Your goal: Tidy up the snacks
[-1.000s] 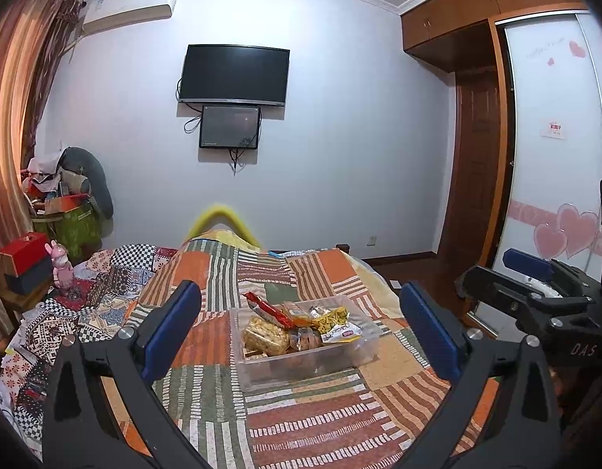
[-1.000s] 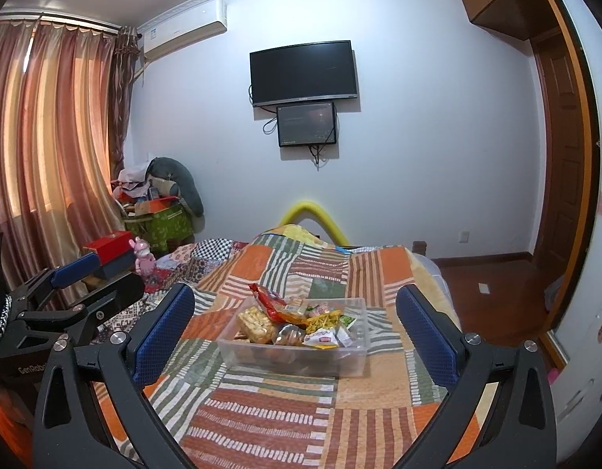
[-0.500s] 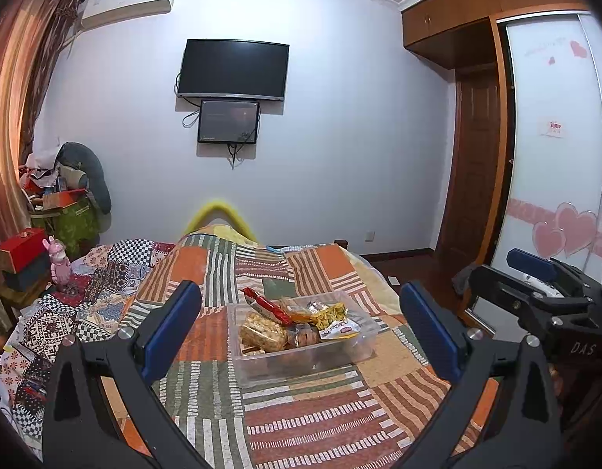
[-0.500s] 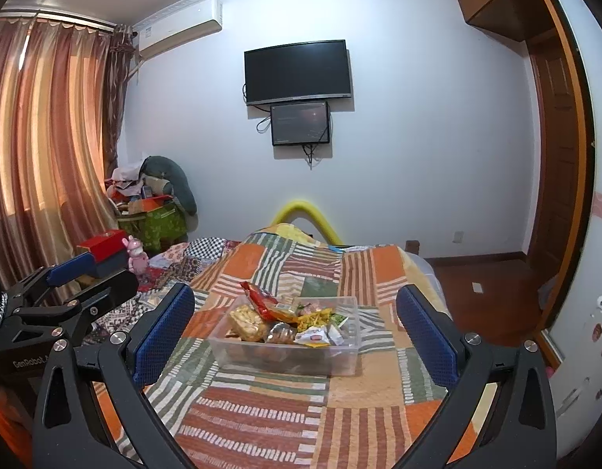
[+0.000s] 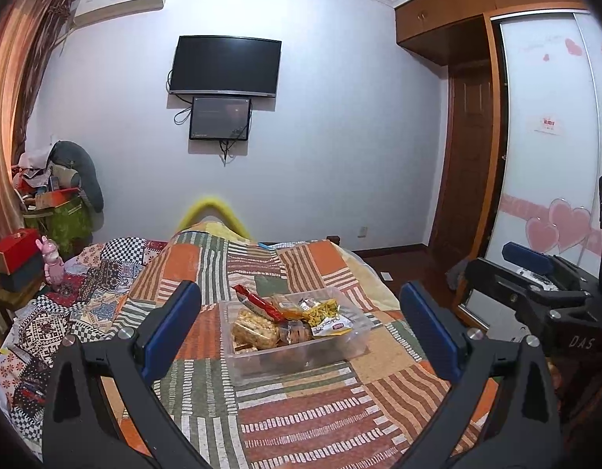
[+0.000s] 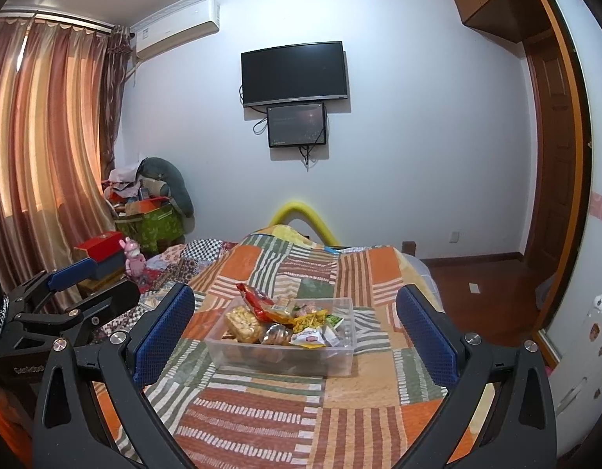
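A clear plastic box (image 5: 355, 346) full of snack packets stands on a patchwork bedspread; it also shows in the right wrist view (image 6: 340, 359). A red packet (image 5: 258, 301) sticks out on top, next to a bag of puffed snacks (image 5: 254, 330) and a yellow packet (image 5: 324, 308). My left gripper (image 5: 301, 324) is open and empty, held back from the box. My right gripper (image 6: 297, 328) is open and empty, also short of the box. Each gripper shows at the edge of the other's view.
The patchwork bedspread (image 5: 301, 422) covers the bed. A pink toy rabbit (image 5: 52, 262) and a red box (image 5: 11, 246) stand at the left by the curtain. A television (image 5: 226, 66) hangs on the far wall. A wardrobe door (image 5: 551, 156) is at the right.
Both views have tilted slightly; the box sits a little lower and farther in the frames. The grippers stay open and nothing has been touched.
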Motion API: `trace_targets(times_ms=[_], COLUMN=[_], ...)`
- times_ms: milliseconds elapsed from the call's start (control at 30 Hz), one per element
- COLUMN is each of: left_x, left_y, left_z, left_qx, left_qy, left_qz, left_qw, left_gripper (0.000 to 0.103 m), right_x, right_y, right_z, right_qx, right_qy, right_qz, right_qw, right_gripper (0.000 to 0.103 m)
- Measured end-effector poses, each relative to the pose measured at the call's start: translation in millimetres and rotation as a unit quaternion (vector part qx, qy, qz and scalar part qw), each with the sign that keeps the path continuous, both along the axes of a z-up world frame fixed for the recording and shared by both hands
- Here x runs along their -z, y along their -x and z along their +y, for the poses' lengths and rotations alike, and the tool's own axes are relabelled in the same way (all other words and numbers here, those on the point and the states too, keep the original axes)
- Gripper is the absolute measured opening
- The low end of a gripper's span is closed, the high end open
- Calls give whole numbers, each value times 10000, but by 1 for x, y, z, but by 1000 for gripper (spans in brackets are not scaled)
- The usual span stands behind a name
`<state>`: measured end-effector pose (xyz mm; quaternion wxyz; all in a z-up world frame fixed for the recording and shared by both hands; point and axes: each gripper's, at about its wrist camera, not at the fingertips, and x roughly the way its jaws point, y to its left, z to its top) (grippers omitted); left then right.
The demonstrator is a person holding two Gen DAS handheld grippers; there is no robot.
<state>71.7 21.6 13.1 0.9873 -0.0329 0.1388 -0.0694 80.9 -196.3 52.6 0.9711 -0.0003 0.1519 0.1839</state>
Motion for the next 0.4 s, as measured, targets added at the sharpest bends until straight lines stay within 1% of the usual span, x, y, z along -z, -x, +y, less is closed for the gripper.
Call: trace_targets(times_ms=[400], left_x=[2], left_y=[-2], left_z=[-1], left_qx=[12], left_qy=[-16], left_qz=[59], left_qw=[10000], left_gripper=[103], right_x=[3], right_y=[-2], right_z=[0], right_qx=[-21], right_qy=[32], right_qz=[71], right_qw=[10000], right_gripper=[103])
